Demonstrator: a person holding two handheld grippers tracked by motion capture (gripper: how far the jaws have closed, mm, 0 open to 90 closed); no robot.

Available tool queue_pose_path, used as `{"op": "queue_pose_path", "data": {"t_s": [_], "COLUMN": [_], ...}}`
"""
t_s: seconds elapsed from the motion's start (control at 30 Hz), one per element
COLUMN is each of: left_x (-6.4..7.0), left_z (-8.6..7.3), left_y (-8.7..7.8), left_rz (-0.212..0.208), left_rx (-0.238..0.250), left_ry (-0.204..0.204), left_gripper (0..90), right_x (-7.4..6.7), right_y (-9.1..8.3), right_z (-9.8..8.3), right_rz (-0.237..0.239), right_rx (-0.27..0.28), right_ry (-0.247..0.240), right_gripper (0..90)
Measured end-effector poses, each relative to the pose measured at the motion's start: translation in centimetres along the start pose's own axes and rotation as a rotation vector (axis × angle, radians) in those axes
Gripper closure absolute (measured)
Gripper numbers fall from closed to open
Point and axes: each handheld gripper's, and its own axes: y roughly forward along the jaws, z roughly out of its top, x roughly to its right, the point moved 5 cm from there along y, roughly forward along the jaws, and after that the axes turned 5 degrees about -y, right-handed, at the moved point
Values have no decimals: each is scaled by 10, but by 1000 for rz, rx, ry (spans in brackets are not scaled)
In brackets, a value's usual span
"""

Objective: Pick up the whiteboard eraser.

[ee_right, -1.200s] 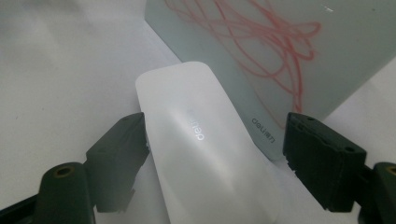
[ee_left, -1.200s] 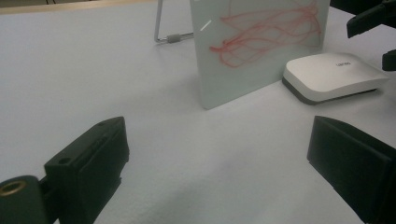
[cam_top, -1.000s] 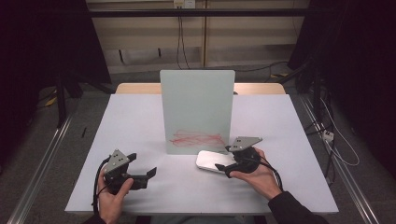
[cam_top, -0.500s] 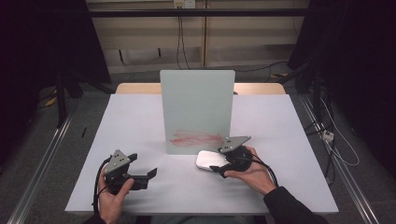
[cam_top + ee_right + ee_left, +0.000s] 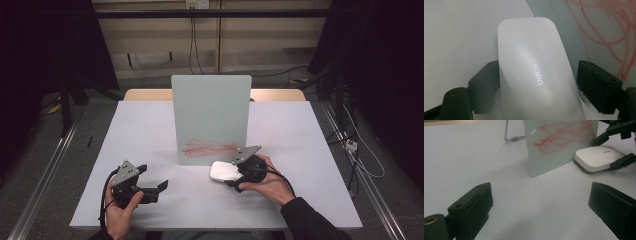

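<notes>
Now R gripper (image 5: 235,176) has just been opening, jaws straddling eraser (image 5: 223,171) w/ a gap on one side, by board (image 5: 210,117); L gripper (image 5: 159,187) wide open, empty, on desk (image 5: 150,130).

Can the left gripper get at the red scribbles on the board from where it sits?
Probably yes. The left gripper stands open over bare table, nothing lying between it and the red scribbles low on the upright board. The white eraser sits off to their right.
</notes>
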Motion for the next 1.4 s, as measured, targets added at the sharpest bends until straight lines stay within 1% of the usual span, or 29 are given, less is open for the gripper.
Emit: {"op": "queue_pose_path", "data": {"t_s": [0.07, 0.1, 0.13, 0.17, 0.27, 0.4, 0.47, 0.53, 0.6, 0.63, 0.77, 0.9, 1.13, 1.17, 1.37, 1.4], "left_x": [0, 0, 0, 0, 0, 0, 0, 0, 0, 0, 0, 0, 0, 0, -1, -1], "left_z": [0, 0, 0, 0, 0, 0, 0, 0, 0, 0, 0, 0, 0, 0, -1, -1], "left_y": [0, 0, 0, 0, 0, 0, 0, 0, 0, 0, 0, 0, 0, -1, -1, -1], "left_rz": [-1, -2, 1, -1, 0, -2, -1, -2, -1, -2, -2, -1, -3, 0, 7, 5], "left_rx": [2, 3, -1, -1, 3, 1, 1, 1, 1, 0, 1, 1, 1, -2, -5, -5], "left_ry": [0, -1, 1, 0, 3, 0, 4, 4, 2, 3, 0, 3, 2, 2, -2, -3], "left_gripper": [52, 52, 52, 52, 52, 52, 52, 52, 52, 52, 52, 52, 53, 52, 53, 53], "right_x": [1, 0, -1, -1, -1, -2, -2, -2, -3, -3, -3, -2, -5, -6, -7, -8], "right_y": [1, 2, 3, 3, 3, 2, 1, 0, 0, 0, -2, -4, -6, -7, -11, -13], "right_z": [0, 0, 1, 1, 3, 3, 3, 3, 4, 4, 5, 5, 6, 6, 7, 8], "right_rz": [7, 14, 31, 31, 33, 45, 45, 42, 43, 40, 31, 27, 40, 45, 37, 31], "right_rx": [-6, -15, -24, -24, -44, -40, -39, -40, -37, -40, -33, -20, -4, -10, 4, 14], "right_ry": [-3, -3, -23, -23, -48, -67, -67, -84, -89, -83, -92, -80, -79, -56, -49, -51], "right_gripper": [198, 227, 269, 269, 279, 297, 301, 307, 309, 309, 312, 312, 313, 313, 313, 313]}}
